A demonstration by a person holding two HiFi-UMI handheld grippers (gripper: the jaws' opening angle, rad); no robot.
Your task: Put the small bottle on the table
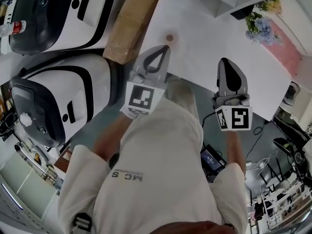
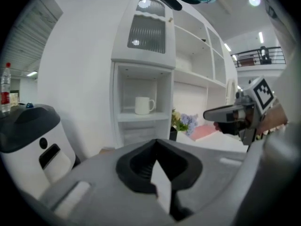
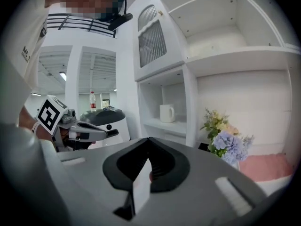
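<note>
A small clear bottle [image 1: 11, 28] with a red label lies at the far left edge of the head view, by the upper white machine [image 1: 58, 13]. In the left gripper view the bottle [image 2: 5, 86] stands upright behind the machine's dark lid. The right gripper view shows the bottle [image 3: 92, 100] far off, above that lid. My left gripper [image 1: 165, 48] is raised over the near edge of the white table [image 1: 209, 43], shut and empty [image 2: 156, 142]. To its right, my right gripper [image 1: 225, 61] is also raised, its jaws together with nothing between them [image 3: 148, 140]. Both are far from the bottle.
A second white-and-black machine [image 1: 53, 101] stands at my left. A brown board [image 1: 130, 23] lies along the table's left edge. Flowers [image 1: 263, 23] sit at the table's far right. A white shelf unit holds a mug [image 2: 143, 105]. Cables and gear [image 1: 273, 179] lie on the floor.
</note>
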